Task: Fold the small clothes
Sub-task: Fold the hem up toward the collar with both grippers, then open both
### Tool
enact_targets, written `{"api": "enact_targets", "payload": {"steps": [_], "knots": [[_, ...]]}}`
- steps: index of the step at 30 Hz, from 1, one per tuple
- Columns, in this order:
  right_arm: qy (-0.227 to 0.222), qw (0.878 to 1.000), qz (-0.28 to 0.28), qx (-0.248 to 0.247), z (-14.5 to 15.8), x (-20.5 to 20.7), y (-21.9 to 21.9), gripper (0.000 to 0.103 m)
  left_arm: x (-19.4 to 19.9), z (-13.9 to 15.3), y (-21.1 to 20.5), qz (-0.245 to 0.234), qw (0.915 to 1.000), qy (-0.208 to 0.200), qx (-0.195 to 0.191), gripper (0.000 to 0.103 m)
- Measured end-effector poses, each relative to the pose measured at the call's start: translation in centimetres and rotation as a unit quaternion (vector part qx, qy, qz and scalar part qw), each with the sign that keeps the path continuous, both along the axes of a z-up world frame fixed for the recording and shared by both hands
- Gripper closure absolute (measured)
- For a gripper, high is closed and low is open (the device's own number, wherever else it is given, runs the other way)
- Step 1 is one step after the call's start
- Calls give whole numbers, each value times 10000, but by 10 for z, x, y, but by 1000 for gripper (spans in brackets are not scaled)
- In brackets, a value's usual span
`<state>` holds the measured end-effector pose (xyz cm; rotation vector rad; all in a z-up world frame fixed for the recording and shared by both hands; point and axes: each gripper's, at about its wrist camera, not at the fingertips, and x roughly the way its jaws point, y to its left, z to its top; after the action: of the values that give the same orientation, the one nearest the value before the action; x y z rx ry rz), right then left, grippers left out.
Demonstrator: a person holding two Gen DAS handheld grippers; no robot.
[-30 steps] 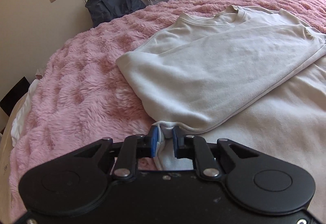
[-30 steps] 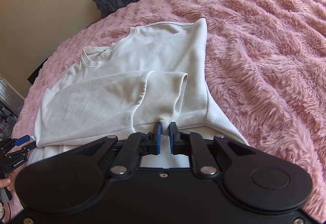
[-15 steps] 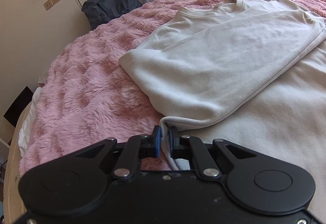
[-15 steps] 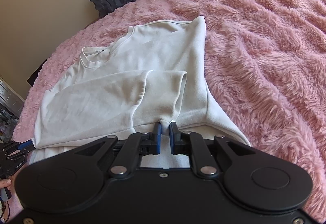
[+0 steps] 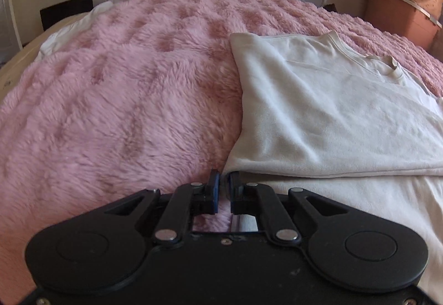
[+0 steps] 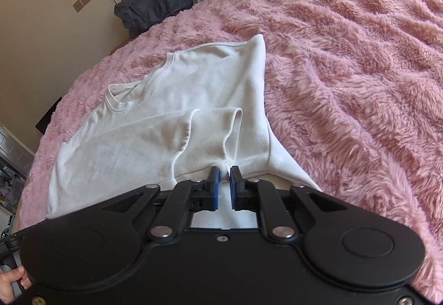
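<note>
- Two grips are on now: your left gripper (image 5: 223, 180) has just been closing, and its blue pads (image 5: 213, 185) sit almost together on the near left corner of the white shirt (image 5: 318, 116), where a second ago they stood wider around a fatter bunch of hem.
- Your right gripper (image 6: 224, 176) is pinched nearly shut on the shirt's edge, just below the folded-in sleeve (image 6: 213, 133) — that hold looks the same as a second ago.
- The left wrist view has rolled since then: the shirt now lies to the right of the pads and the pink blanket (image 5: 116, 111) fills the left, so your left hand has turned while the cloth stayed pinched.
- The shirt lies flat on the blanket, collar (image 6: 124, 100) at the far end, both sides already folded inward.
- With both near points gripped, you look set to carry the bottom edge up toward the collar — lift evenly, or the folded sides may slide open.
</note>
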<state>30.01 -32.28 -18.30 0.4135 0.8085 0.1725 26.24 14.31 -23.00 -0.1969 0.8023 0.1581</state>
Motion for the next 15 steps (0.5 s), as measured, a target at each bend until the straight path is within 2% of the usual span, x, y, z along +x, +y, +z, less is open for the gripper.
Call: {"api": "enact_targets", "payload": {"steps": [1,3,4,8,9,11,12,15], "knots": [[112,9999,-5,-69,-7,1,0,100,0,0,6,108,9997,-15,-232,96],[238,9996,-36,-173,-15,-1,-2,100,-4,6,13,172,9986,-123,-494,93],[225,9996,-90,-133,-15,-3,-5,100,-7,11,15,206,9984,-199,-479,85],[-135,9995,-232,-166,0,-10,-13,99,-27,43,21,334,9963,-738,-297,84],[-274,9993,-167,-187,6,-10,-12,99,-27,50,20,260,9951,-891,-331,84],[-509,9984,9,-226,16,-7,-6,97,-23,61,13,-4,9929,-1113,-432,73],[-648,9975,172,-237,21,-2,0,97,-19,64,7,-156,9921,-1164,-441,72],[-843,9945,593,-194,24,11,17,97,1,59,-12,-505,9927,-1062,-275,72]]}}
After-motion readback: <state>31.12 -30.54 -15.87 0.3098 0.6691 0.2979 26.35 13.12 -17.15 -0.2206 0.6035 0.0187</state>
